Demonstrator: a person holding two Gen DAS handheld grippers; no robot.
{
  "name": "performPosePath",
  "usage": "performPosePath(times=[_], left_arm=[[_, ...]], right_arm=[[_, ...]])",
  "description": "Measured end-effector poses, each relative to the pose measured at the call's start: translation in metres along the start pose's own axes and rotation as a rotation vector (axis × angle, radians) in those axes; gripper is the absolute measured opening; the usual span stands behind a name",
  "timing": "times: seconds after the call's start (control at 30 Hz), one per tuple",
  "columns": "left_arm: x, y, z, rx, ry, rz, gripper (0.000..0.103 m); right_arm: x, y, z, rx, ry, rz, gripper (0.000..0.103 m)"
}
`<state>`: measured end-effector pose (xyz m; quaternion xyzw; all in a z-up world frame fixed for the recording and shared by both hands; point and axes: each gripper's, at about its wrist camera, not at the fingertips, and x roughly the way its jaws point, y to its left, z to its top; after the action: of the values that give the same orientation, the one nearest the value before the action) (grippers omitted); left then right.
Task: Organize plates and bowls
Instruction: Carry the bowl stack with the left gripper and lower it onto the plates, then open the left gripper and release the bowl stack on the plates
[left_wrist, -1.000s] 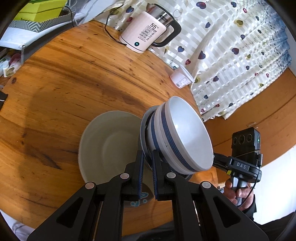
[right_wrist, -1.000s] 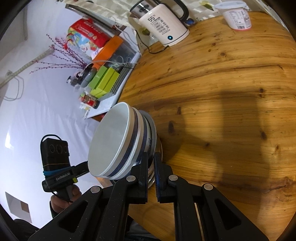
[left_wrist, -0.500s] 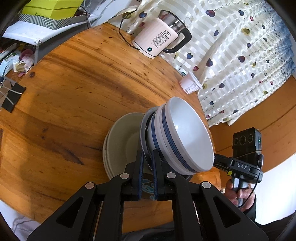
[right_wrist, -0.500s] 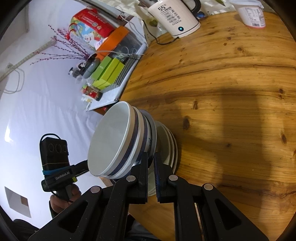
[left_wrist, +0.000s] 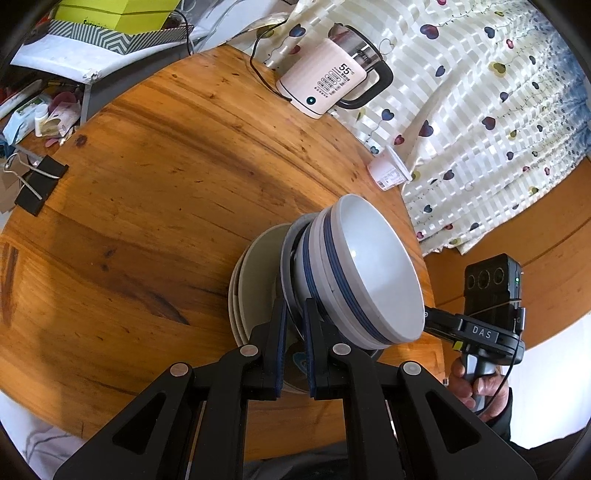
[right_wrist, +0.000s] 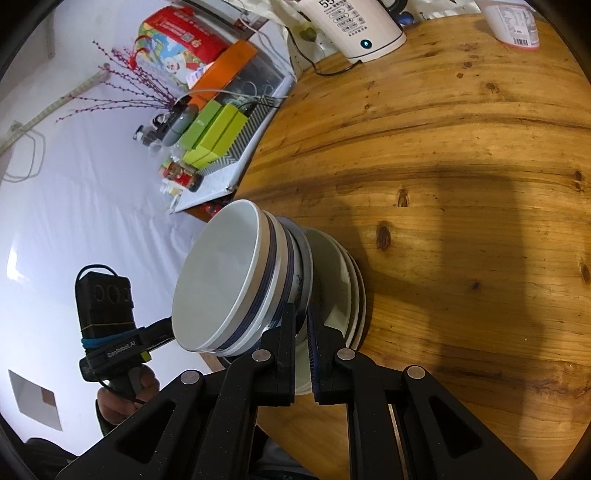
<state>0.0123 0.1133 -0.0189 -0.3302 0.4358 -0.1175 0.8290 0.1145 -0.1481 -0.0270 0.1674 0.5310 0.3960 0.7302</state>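
While each tool (left_wrist: 293, 343) (right_wrist: 303, 347) pinches its rim, the plate (left_wrist: 290, 258) carries stacked bowls (left_wrist: 369, 273).

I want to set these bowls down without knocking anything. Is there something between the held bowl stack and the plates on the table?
Nothing visible. The bowl stack, clamped at its rim by both the left gripper and right gripper, hangs directly over the plates, whose visible part is bare.

The pale pink kettle (left_wrist: 330, 86) shows "55°C" in dark print above rows of small icons too fine to read. The black gripper handle (left_wrist: 484, 334) reads "DAS". The other gripper's handle (right_wrist: 118, 349) reads "GenRobot.AI". The print on the white cup (right_wrist: 511, 22) is illegible.
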Motion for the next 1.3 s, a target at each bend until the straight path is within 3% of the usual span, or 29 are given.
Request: performPosePath(times=[0.47,0.53,0.7,0.83,1.0,1.07,1.17,1.3], left_arm=[[-0.001,0.005,0.0,-0.025,0.0,-0.022,0.008],[-0.001,0.002,0.0,-0.018,-0.002,-0.012,0.008],[-0.003,-0.004,0.0,0.008,-0.019,0.032,0.012],[-0.007,-0.008,-0.003,0.033,-0.038,0.077,0.012],[-0.014,-0.021,-0.009,0.086,-0.075,0.125,0.013],[-0.016,-0.025,-0.011,0.102,-0.086,0.143,0.021],[-0.017,-0.035,-0.017,0.138,-0.101,0.18,0.023],[-0.019,-0.045,-0.023,0.183,-0.116,0.229,0.023]], right_arm=[[0.002,-0.001,0.0,0.005,0.011,-0.002,0.01],[-0.001,-0.001,-0.001,-0.001,0.008,-0.01,0.014],[-0.011,-0.004,-0.005,-0.001,-0.019,-0.019,0.035],[-0.02,0.0,-0.011,-0.025,-0.045,-0.035,0.043],[-0.032,0.019,-0.02,-0.126,-0.087,-0.095,0.058],[-0.034,0.027,-0.024,-0.16,-0.094,-0.111,0.064],[-0.036,0.036,-0.03,-0.209,-0.104,-0.147,0.074],[-0.037,0.049,-0.039,-0.27,-0.11,-0.191,0.078]])
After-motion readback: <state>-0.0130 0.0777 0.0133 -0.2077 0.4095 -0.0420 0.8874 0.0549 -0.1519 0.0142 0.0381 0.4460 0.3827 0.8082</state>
